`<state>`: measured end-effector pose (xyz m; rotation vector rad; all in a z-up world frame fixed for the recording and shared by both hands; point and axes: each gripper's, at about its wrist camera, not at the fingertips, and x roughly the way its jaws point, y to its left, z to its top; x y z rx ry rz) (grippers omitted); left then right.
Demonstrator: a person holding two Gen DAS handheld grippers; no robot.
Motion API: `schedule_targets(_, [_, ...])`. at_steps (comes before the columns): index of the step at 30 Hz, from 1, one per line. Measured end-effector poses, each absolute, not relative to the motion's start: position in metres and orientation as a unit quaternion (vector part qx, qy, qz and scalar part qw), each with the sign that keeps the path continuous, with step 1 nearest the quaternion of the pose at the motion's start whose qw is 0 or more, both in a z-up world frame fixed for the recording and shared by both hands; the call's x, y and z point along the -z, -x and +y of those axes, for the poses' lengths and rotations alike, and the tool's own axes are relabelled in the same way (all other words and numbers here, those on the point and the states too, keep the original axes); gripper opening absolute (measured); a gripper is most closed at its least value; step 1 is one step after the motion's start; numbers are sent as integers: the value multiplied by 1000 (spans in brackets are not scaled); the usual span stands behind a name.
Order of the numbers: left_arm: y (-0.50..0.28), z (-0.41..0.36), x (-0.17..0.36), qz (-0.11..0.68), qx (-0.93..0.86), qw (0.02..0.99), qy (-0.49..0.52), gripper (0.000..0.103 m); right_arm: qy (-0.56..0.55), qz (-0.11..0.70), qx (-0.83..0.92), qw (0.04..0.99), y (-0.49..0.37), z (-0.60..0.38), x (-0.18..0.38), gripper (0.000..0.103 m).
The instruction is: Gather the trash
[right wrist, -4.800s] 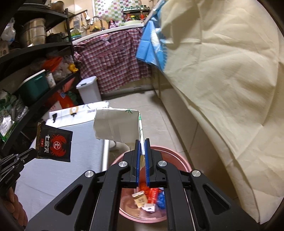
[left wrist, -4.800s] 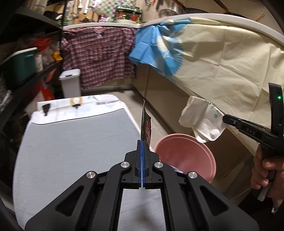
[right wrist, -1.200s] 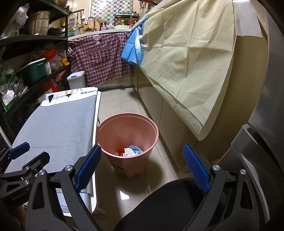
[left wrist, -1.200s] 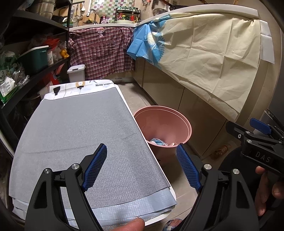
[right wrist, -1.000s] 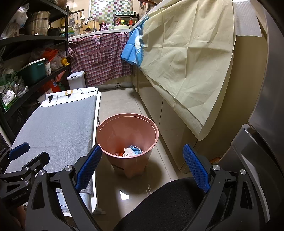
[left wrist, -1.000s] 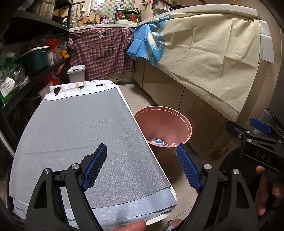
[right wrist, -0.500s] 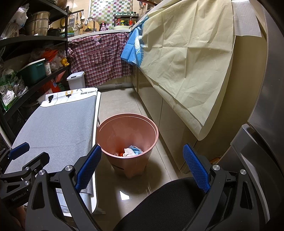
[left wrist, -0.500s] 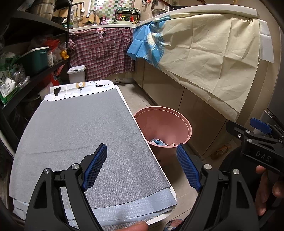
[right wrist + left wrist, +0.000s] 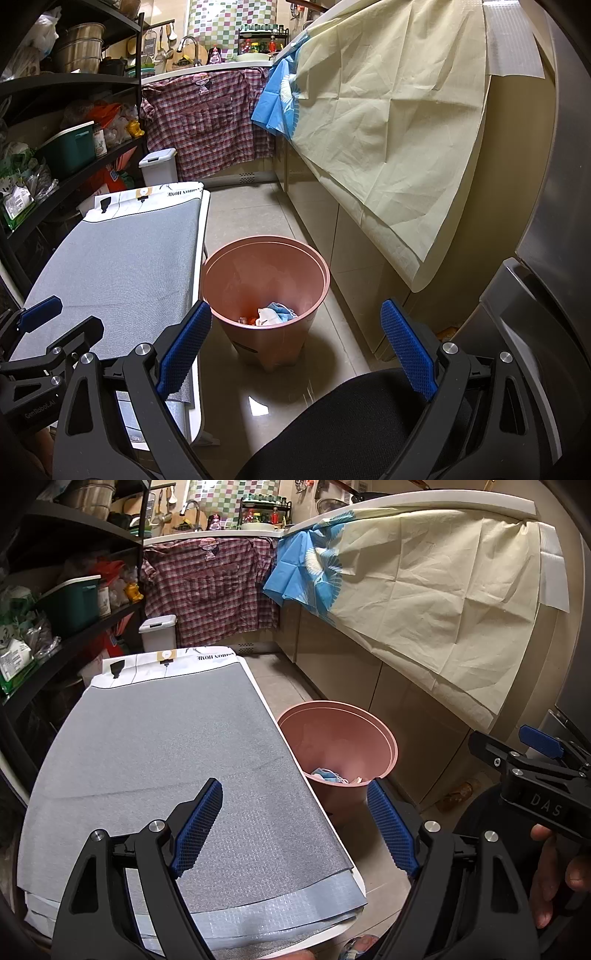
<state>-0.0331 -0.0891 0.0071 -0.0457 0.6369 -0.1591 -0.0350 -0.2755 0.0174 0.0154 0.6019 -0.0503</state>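
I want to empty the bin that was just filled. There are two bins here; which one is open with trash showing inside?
The pink bin on the floor beside the grey table. It has no lid and crumpled trash lies at its bottom. The white bin farther back has its lid shut.

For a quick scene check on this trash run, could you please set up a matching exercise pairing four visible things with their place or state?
Things:
1. pink bin
2. grey mat
3. left gripper
4. plaid shirt

Places or states:
A. hanging from the far counter edge
B. open, holding nothing
C. on the floor, with trash inside
D. spread flat over the table

Pairs: 1-C, 2-D, 3-B, 4-A
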Motion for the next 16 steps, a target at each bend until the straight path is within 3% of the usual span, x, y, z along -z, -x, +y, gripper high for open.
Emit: schedule_targets(16, [32, -88, -7, 314, 76, 946, 27, 78, -7, 296, 25, 955, 34, -276, -17, 91])
